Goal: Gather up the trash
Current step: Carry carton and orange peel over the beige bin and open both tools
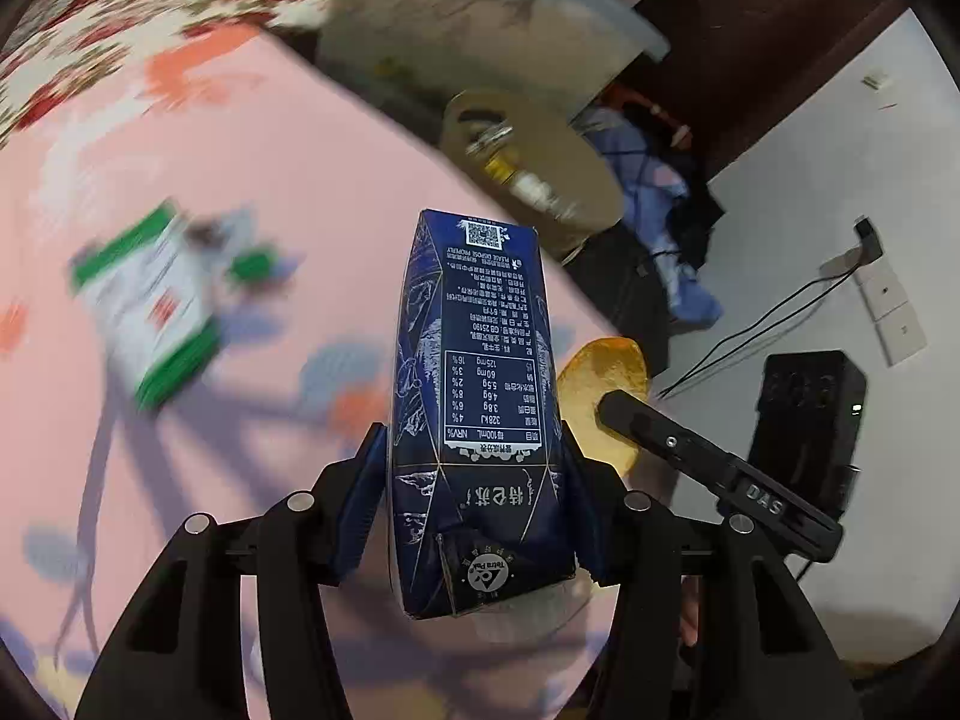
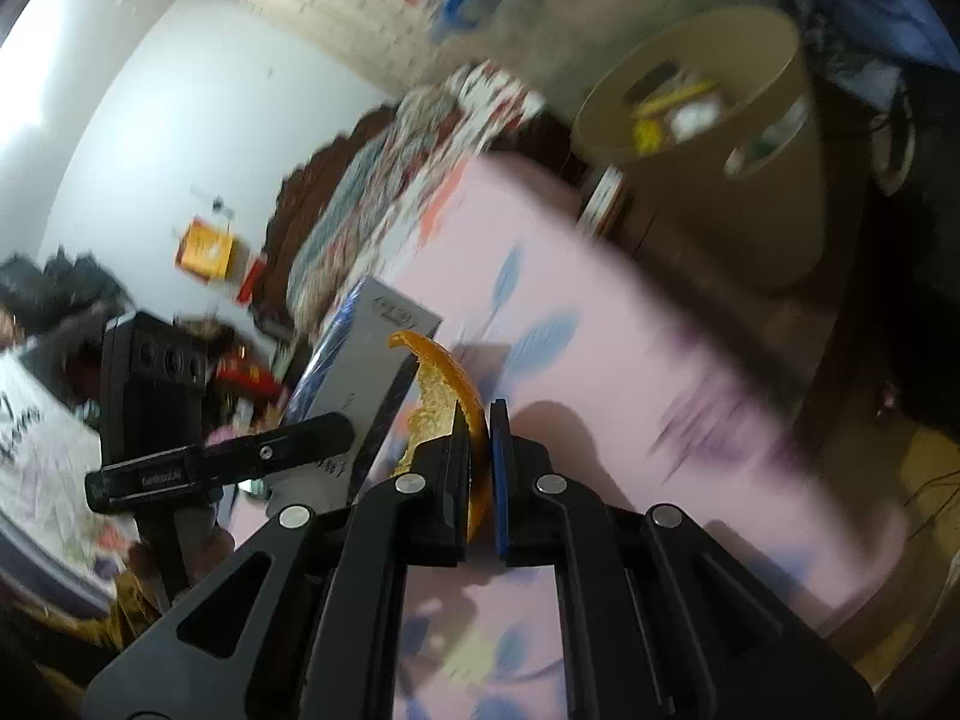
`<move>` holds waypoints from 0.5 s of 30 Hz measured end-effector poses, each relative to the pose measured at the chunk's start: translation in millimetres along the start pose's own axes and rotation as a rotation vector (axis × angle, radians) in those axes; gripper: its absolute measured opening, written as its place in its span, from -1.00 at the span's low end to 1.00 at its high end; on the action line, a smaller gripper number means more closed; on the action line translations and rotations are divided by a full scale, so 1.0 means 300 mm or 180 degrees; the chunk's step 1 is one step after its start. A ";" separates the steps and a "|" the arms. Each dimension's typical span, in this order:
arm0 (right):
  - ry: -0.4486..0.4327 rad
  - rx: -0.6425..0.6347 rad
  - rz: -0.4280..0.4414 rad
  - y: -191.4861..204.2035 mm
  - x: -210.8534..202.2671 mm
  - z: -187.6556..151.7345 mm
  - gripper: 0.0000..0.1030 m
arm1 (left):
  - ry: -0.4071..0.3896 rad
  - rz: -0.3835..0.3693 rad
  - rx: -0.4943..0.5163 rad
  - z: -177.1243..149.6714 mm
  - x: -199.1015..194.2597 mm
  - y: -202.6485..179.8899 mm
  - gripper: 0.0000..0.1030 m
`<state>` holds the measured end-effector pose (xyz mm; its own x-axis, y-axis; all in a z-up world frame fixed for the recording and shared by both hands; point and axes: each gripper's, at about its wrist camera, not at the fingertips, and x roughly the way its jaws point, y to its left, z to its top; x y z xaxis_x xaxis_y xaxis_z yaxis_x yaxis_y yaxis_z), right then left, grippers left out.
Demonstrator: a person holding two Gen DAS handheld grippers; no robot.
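Note:
My left gripper [image 1: 474, 450] is shut on a dark blue milk carton [image 1: 480, 396] and holds it above the pink bedsheet [image 1: 300, 180]. My right gripper [image 2: 480, 414] is shut on a piece of orange peel [image 2: 444, 390]; the peel also shows in the left wrist view [image 1: 606, 384], just right of the carton. The carton also shows in the right wrist view [image 2: 366, 372], to the left of the peel. A tan round trash bin [image 1: 540, 168] with trash inside stands past the bed edge; it also shows in the right wrist view [image 2: 708, 138] at upper right.
A green and white box [image 1: 150, 306] lies blurred on the sheet at the left. A floral quilt [image 1: 150, 6] lies at the far end of the bed. Clothes [image 1: 660, 210] are piled beside the bin. A wall socket with cables [image 1: 864, 252] is on the right.

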<state>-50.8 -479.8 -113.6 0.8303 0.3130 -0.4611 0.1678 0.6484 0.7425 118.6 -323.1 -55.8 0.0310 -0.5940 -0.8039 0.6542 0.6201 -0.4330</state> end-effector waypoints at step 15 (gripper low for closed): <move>-0.0807 0.0300 -0.0746 -0.238 -0.028 0.506 -0.80 | -0.0026 -0.0304 0.0061 0.575 0.351 -0.164 0.00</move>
<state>10.9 -634.1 -89.0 0.8669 -0.0266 -0.4977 0.4079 0.6117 0.6779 220.2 -504.5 -48.7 -0.0261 -0.6540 -0.7560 0.6687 0.5507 -0.4995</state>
